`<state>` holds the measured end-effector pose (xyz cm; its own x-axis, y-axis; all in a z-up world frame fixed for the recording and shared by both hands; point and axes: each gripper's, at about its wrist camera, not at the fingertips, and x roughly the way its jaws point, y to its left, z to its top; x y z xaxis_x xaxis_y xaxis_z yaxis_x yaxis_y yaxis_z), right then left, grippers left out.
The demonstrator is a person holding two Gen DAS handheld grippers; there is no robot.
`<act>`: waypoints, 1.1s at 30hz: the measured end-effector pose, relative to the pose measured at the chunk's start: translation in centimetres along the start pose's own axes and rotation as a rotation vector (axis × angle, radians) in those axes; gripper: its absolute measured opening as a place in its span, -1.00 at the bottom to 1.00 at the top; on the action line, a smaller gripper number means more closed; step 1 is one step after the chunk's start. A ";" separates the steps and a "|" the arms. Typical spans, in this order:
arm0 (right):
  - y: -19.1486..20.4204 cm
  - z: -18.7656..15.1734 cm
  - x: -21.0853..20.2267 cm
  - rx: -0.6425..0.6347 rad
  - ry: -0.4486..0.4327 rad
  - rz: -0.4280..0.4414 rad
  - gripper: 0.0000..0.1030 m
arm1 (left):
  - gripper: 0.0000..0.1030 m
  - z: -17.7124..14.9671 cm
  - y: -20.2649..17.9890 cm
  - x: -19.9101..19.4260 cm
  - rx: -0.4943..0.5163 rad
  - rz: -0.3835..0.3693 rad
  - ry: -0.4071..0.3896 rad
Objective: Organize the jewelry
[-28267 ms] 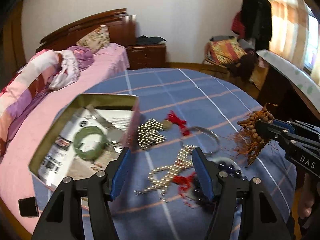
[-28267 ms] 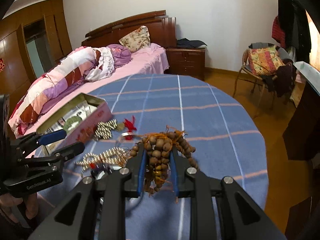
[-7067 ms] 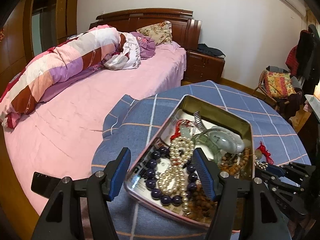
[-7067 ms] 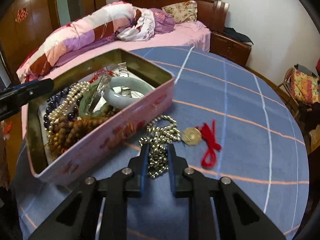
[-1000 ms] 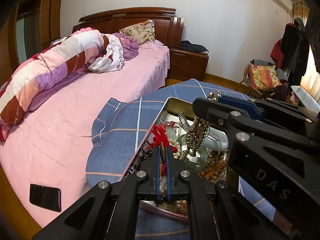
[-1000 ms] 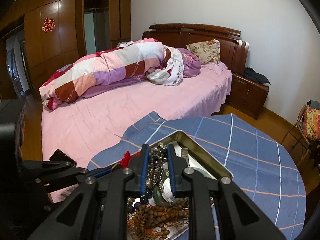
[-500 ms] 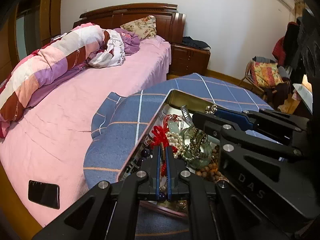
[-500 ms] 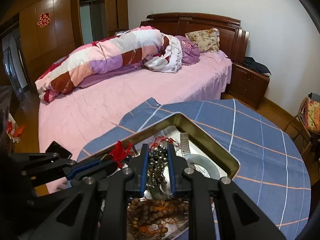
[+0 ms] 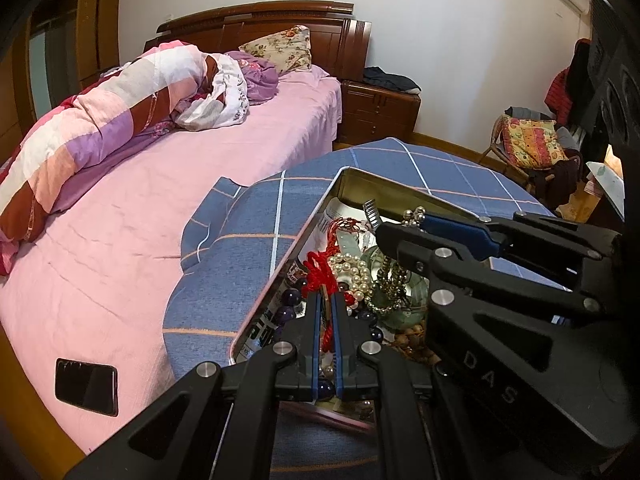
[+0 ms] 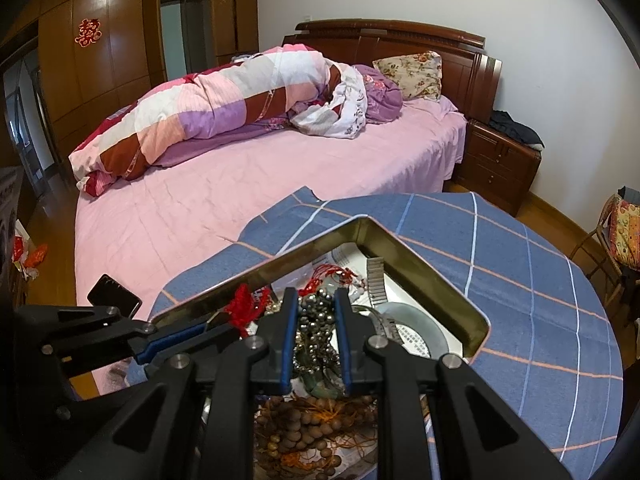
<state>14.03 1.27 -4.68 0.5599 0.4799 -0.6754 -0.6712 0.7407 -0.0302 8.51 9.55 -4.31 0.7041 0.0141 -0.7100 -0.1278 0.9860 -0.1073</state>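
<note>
Beads [image 10: 316,322], clamped in my right gripper [image 10: 316,334], are hanging over the tin [image 10: 424,276] for dropping in, while my left gripper [image 9: 327,312], at nine o'clock, is pinching their red tassel [image 9: 318,270] clear of tangles.

In the lower right of the left wrist view, white letters "DAS" stand on the black body of the right gripper [image 9: 416,224]. In the upper left of the right wrist view, a red double-happiness sign [image 10: 88,32] hangs on the wooden wardrobe [image 10: 100,68].
</note>
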 end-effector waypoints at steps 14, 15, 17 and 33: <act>-1.5 -0.4 -0.4 0.050 -0.019 -0.007 0.09 | -0.04 0.0 0.5 -0.3 -0.031 0.001 -0.005; -1.6 -0.4 -0.5 0.057 -0.023 -0.003 0.23 | 0.06 0.0 0.4 -0.4 -0.035 -0.010 -0.005; -1.9 -0.7 -1.3 0.068 -0.043 -0.012 0.41 | 0.18 -0.1 0.2 -0.9 -0.028 -0.002 -0.022; -3.6 -2.5 -6.1 0.165 -0.117 -0.026 0.68 | 0.25 -0.2 -0.3 -3.5 -0.029 0.051 -0.079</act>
<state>11.80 -5.54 -2.30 0.6351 0.5043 -0.5851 -0.5725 0.8158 0.0817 5.94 9.12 -1.93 0.7489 0.0786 -0.6580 -0.1848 0.9783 -0.0934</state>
